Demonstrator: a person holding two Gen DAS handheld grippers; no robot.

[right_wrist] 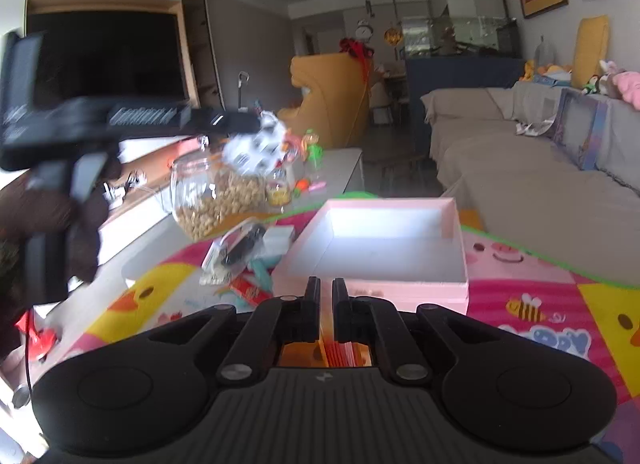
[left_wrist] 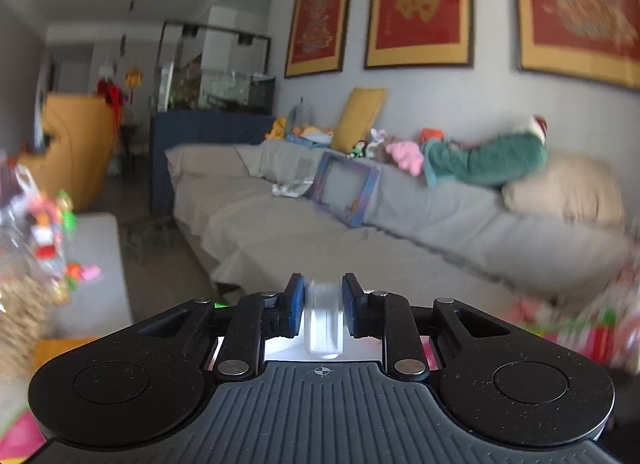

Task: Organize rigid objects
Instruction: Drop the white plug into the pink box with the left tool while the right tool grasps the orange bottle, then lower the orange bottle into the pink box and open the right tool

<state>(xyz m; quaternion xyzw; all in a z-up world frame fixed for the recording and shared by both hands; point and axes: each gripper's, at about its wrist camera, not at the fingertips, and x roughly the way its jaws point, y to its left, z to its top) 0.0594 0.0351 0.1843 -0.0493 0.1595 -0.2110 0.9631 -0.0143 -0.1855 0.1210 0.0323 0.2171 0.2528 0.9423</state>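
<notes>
A long grey sofa runs along the wall beneath three red and gold framed pictures. Plush toys and a yellow cushion sit along its back. A fish tank stands at its far end. Opposite, a dark television faces a yellow armchair.

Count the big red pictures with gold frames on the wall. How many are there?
3, side by side above the sofa in the left wrist view: the left picture, the middle picture and the right picture, which is cut off at the edge. More may hang beyond it.
</notes>
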